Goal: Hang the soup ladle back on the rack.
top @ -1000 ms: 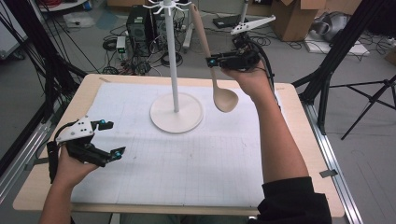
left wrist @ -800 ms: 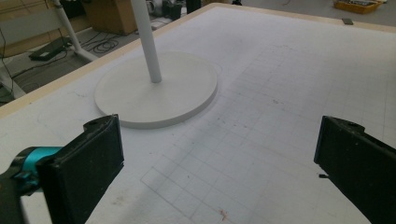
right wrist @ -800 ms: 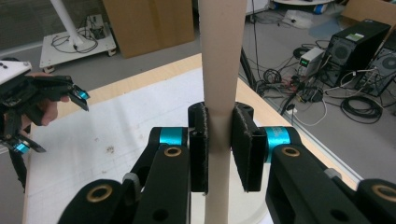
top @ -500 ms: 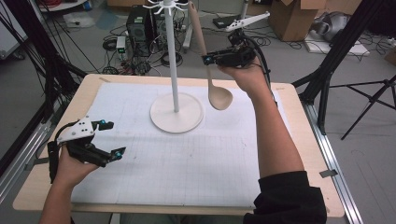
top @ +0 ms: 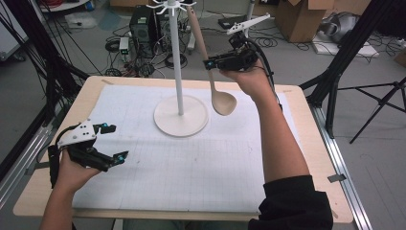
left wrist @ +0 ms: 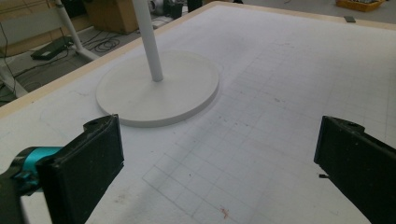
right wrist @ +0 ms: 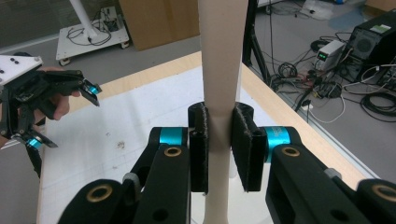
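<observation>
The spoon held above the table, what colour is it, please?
Pale beige spoon, clearest in the high view.

Matt pale wooden spoon with smooth handle, smooth white satin stand, light wood-edged bench under matt white gridded paper sheet, matt black plastic tongs

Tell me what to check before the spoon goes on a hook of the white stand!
1. Right gripper clamps the pale wooden spoon by its handle: ok.
2. Spoon hangs bowl down, off the table: ok.
3. Handle top reaches the hooks of the tall white stand: ok.
4. Handle top has a hanging hole: cannot tell.
5. Left gripper open, away from the stand: ok.
6. White gridded mat bare around the stand's base: ok.
</observation>
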The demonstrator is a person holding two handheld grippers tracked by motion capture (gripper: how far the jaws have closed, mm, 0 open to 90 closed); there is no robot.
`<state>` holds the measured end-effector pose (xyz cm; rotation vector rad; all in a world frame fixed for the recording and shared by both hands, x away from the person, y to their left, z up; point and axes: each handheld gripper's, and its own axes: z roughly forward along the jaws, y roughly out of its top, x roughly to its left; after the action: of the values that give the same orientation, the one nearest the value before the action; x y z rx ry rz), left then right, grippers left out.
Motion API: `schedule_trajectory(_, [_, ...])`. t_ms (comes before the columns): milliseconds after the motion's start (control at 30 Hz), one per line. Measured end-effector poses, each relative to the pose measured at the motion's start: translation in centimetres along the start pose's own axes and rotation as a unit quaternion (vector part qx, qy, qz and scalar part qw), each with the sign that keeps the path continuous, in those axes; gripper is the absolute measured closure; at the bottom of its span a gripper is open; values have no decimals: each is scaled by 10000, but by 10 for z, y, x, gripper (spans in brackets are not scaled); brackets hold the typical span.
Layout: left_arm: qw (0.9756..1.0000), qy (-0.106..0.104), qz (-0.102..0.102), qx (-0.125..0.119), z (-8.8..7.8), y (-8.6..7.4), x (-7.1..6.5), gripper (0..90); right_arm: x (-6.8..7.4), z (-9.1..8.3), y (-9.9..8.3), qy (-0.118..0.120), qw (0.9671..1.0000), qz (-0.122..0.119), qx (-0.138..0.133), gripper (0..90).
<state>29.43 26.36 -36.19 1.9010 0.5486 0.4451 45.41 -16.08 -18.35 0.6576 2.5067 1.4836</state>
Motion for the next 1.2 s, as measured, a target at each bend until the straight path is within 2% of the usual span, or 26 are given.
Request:
schedule_trajectory(400, [10000, -24, -1, 21, 0, 0, 0, 18, 3, 9, 1, -222, 9996, -142, 143, 753])
schedule_trajectory(467, [10000, -37, -5, 5, 0, 0, 0, 17, 4, 9, 2, -179, 9997, -179, 72, 672])
schedule_trajectory(533, [10000, -45, -7, 7, 0, 0, 0, 17, 4, 8, 2, -174, 9997, -195, 38, 645])
schedule_trajectory(567, [10000, -41, 19, 34, 0, 0, 0, 17, 4, 7, 2, -230, 9996, -181, 35, 592])
schedule_trajectory(767, [10000, -42, -11, 20, -1, 0, -1, 17, 3, -1, -3, -352, 9994, -49, -40, 507])
schedule_trajectory(900, [10000, -48, -10, 34, 0, 0, -1, 17, 6, -11, -13, -506, 9987, -34, -91, 397])
schedule_trajectory(933, [10000, -43, -17, 29, 0, 0, -1, 17, 6, -11, -13, -506, 9987, -34, -91, 397])
schedule_trajectory(967, [10000, -37, 4, 46, 0, 1, -1, 17, 7, -15, -19, -592, 9982, -35, -77, 340])
schedule_trajectory(1000, [10000, -53, 5, 48, 0, 1, -2, 17, 7, -15, -19, -592, 9982, -35, -77, 340])
schedule_trajectory(1033, [10000, -51, 26, 60, 1, 1, -2, 17, 10, -19, -26, -675, 9977, -34, -51, 301])
schedule_trajectory(1200, [10000, -28, 1, 78, 1, 1, -2, 18, 14, -29, -42, -729, 9973, -59, -7, 277])
